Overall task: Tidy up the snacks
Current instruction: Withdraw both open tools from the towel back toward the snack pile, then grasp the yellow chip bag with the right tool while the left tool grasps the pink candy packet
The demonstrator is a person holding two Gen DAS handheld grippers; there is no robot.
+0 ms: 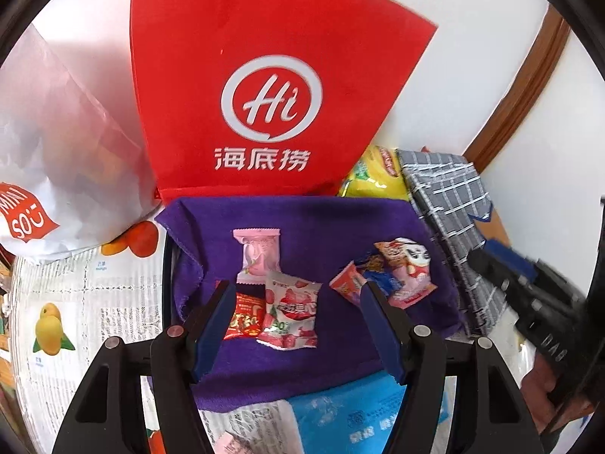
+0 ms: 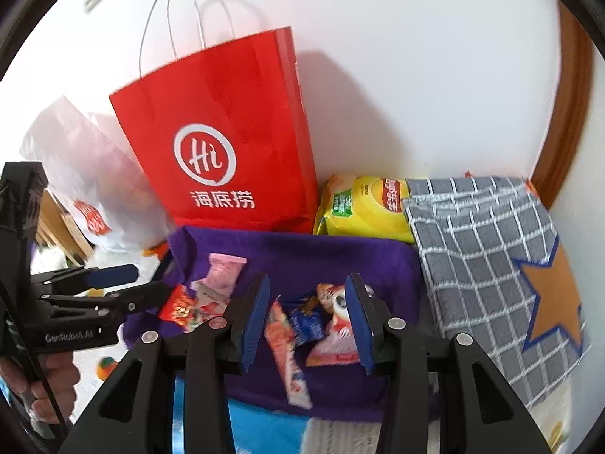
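Small snack packets lie on a purple cloth (image 1: 302, 223) (image 2: 302, 253). On its left are a pink packet (image 1: 258, 253), a strawberry packet (image 1: 290, 312) and a red packet (image 1: 244, 317). On its right is a pile with a panda-face packet (image 1: 410, 270) (image 2: 336, 325), a blue packet (image 2: 308, 323) and an orange stick packet (image 2: 287, 355). My left gripper (image 1: 297, 289) is open and empty above the left group. My right gripper (image 2: 308, 283) is open and empty above the right pile. The left gripper also shows in the right wrist view (image 2: 132, 280).
A red Haidilao paper bag (image 1: 264, 87) (image 2: 227, 143) stands behind the cloth. A white Miniso plastic bag (image 1: 49, 174) sits at left. A yellow chips bag (image 2: 366, 208) and a grey checked cloth (image 2: 487, 265) lie at right. Fruit-printed newspaper (image 1: 90, 302) covers the table.
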